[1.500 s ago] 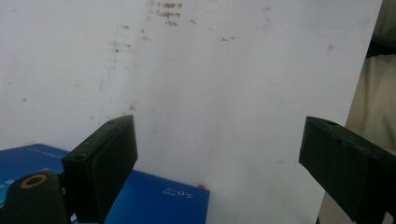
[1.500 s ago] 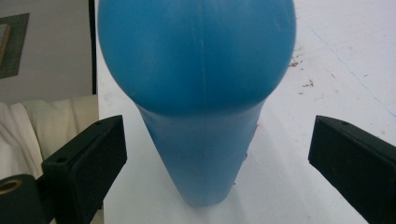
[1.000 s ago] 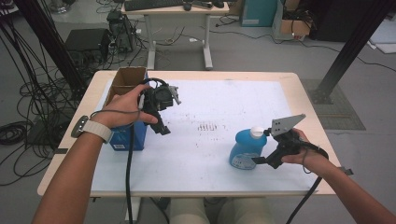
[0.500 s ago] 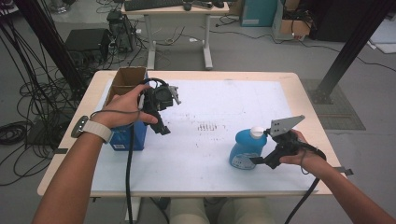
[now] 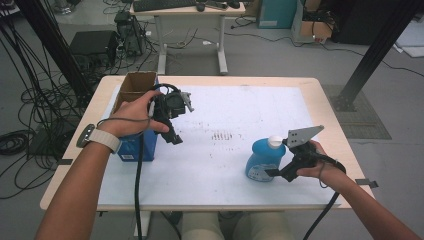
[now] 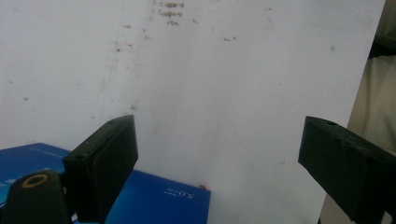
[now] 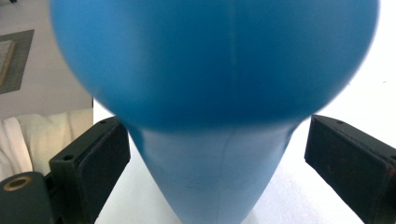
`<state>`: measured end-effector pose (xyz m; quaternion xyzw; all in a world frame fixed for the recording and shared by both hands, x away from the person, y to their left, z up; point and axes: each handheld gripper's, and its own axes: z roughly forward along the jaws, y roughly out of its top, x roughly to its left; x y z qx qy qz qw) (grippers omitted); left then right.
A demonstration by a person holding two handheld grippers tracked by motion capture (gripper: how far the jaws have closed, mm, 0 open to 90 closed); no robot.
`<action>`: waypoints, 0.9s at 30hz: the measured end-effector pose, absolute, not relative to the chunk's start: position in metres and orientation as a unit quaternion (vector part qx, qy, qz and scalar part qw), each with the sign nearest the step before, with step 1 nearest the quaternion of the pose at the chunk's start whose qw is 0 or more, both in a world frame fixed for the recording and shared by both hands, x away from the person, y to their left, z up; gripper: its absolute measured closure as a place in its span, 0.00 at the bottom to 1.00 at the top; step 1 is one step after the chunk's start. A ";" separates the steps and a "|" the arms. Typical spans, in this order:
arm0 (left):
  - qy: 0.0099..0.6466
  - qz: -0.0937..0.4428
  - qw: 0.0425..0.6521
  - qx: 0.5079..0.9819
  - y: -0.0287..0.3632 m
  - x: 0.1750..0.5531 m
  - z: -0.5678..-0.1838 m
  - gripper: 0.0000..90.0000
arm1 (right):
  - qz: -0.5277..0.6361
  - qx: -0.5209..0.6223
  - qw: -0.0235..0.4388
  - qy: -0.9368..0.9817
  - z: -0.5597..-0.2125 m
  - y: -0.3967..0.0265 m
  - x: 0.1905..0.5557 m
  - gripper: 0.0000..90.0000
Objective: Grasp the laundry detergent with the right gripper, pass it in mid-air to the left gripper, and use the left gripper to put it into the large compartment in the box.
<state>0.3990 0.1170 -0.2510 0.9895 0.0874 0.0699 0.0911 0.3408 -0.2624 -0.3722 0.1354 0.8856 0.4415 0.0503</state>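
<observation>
At the left of the high view the left gripper [image 5: 172, 112] hangs spread and empty over the white mat [image 5: 225, 165] beside the blue box [image 5: 137, 147], likely waiting, while at lower right the right gripper [image 5: 280, 170], jaws spread, straddles the blue bottle [image 5: 264, 159], whose unpinched gaps the right gripper view reveals

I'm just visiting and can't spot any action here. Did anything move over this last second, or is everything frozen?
Almost frozen. The right gripper sits at the blue bottle as before, its jaws open on either side of the bottle's narrow part with gaps showing, so nothing has been taken hold of. The left gripper hangs open above the white mat, beside the blue box, where it was. Bottle and box haven't shifted.
</observation>
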 end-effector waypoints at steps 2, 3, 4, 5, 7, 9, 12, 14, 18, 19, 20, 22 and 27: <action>0.089 0.070 0.093 0.989 0.117 0.399 -0.251 0.14 | 0.442 0.134 0.050 0.886 -0.372 -0.262 0.341 0.09; 0.088 0.070 0.093 0.989 0.117 0.399 -0.251 0.14 | 0.443 0.135 0.051 0.885 -0.373 -0.262 0.341 0.09; 0.088 0.070 0.093 0.989 0.117 0.399 -0.251 0.14 | 0.445 0.134 0.051 0.884 -0.373 -0.262 0.341 0.09; 0.088 0.071 0.093 0.989 0.117 0.399 -0.251 0.14 | 0.445 0.133 0.051 0.884 -0.373 -0.262 0.341 0.10; 0.088 0.070 0.092 0.989 0.117 0.399 -0.251 0.14 | 0.448 0.133 0.051 0.883 -0.374 -0.261 0.341 0.11; 0.089 0.070 0.093 0.989 0.117 0.399 -0.251 0.14 | 0.450 0.133 0.052 0.881 -0.375 -0.261 0.340 0.11; 0.089 0.071 0.093 0.989 0.117 0.399 -0.251 0.14 | 0.451 0.137 0.051 0.880 -0.375 -0.261 0.340 0.12; 0.088 0.071 0.092 0.989 0.117 0.399 -0.251 0.14 | 0.453 0.136 0.052 0.879 -0.375 -0.261 0.340 0.12; 0.088 0.071 0.092 0.989 0.117 0.399 -0.251 0.14 | 0.458 0.134 0.054 0.877 -0.377 -0.261 0.340 0.14; 0.087 0.071 0.092 0.989 0.116 0.399 -0.251 0.14 | 0.459 0.133 0.052 0.877 -0.377 -0.260 0.340 0.15; 0.086 0.071 0.091 0.990 0.116 0.399 -0.251 0.14 | 0.460 0.132 0.052 0.876 -0.377 -0.260 0.340 0.16; 0.085 0.070 0.090 0.990 0.116 0.399 -0.251 0.14 | 0.463 0.129 0.054 0.875 -0.377 -0.260 0.341 0.16; 0.086 0.070 0.090 0.990 0.116 0.399 -0.251 0.14 | 0.466 0.131 0.053 0.873 -0.378 -0.259 0.340 0.18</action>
